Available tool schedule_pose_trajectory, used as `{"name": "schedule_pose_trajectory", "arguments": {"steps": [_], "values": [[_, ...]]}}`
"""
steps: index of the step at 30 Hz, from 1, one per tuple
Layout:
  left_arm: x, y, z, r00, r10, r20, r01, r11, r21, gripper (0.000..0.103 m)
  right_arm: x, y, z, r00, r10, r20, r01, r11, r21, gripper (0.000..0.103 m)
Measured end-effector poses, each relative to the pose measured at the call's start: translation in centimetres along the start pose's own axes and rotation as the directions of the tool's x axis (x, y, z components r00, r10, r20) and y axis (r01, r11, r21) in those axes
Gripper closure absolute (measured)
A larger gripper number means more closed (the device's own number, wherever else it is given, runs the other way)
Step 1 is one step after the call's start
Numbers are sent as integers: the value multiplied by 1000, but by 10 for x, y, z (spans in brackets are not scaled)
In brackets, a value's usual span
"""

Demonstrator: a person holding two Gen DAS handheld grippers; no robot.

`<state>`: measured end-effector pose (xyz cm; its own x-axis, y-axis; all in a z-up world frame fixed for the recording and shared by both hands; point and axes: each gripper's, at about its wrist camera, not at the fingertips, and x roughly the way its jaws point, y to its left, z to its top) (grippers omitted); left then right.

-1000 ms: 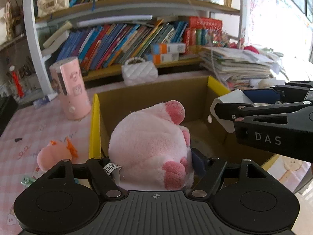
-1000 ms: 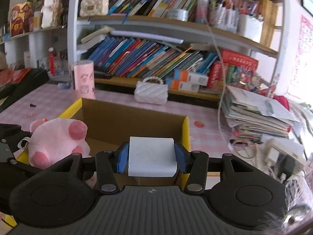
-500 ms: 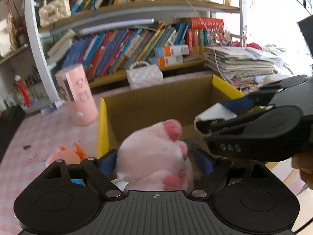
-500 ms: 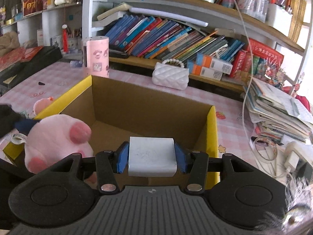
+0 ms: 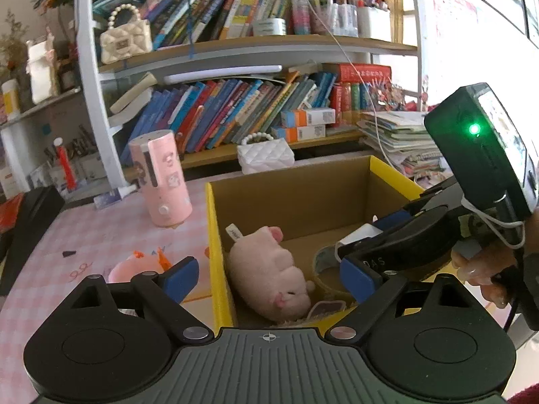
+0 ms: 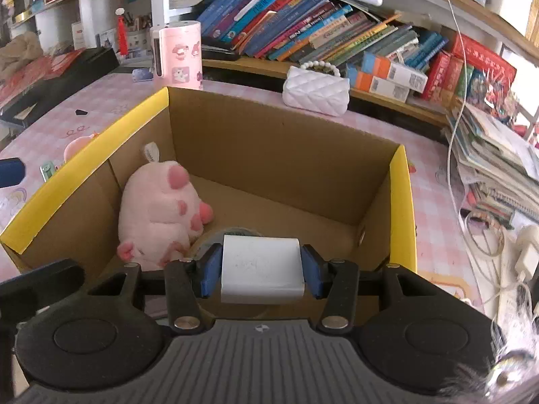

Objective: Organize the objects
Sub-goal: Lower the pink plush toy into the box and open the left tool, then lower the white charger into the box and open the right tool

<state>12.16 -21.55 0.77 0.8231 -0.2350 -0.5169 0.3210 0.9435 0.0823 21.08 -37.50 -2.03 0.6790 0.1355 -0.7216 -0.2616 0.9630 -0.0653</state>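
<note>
Left jaws (image 5: 269, 277) just opened, empty — right jaws (image 6: 259, 271) clamp white block (image 6: 261, 269).

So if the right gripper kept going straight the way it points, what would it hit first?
Probably the tape roll on the cardboard box floor, just ahead of the white block the right gripper holds; depth is hard to judge.

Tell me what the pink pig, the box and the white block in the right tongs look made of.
Pink pig: soft plush fabric, fuzzy matte nap, sewn-in tag.
Box: brown corrugated cardboard, matte, with yellow-faced rim.
White block: probably hard plastic, smooth with rounded corners and a faint sheen; it could be coated card.
</note>
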Motion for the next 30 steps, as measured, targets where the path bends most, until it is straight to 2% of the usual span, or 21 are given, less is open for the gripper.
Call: {"name": "schedule_pose_trajectory", "arguments": {"steps": [7, 10, 16, 18, 21, 25, 27, 30], "values": [[-12, 14, -4, 999, 24, 21, -23, 997, -76, 9, 0, 3, -1, 1000, -11, -6, 11, 1000, -21, 56], [-17, 19, -9, 999, 40, 18, -38, 994, -107, 4, -4, 5, 0, 1000, -24, 13, 25, 1000, -18, 47], [-28, 31, -17, 997, 72, 15, -70, 989, -132, 3, -23, 16, 0, 995, -64, 81, 64, 998, 9, 41], [-33, 35, -19, 997, 80, 20, -76, 987, -141, 2, -35, 20, -1, 988, -97, 119, 92, 995, 40, 36], [-40, 41, -20, 996, 86, 31, -81, 985, -155, 2, -57, 25, -5, 970, -165, 179, 145, 982, 120, 36], [-48, 46, -22, 996, 79, 48, -71, 986, -153, 2, -83, 26, -14, 951, -230, 205, 172, 949, 265, 36], [-52, 49, -24, 996, 69, 53, -60, 987, -147, 2, -96, 31, -22, 942, -263, 211, 198, 938, 285, 36], [-57, 53, -29, 997, 49, 55, -41, 990, -136, 2, -109, 46, -34, 931, -292, 219, 236, 939, 251, 35]]}}
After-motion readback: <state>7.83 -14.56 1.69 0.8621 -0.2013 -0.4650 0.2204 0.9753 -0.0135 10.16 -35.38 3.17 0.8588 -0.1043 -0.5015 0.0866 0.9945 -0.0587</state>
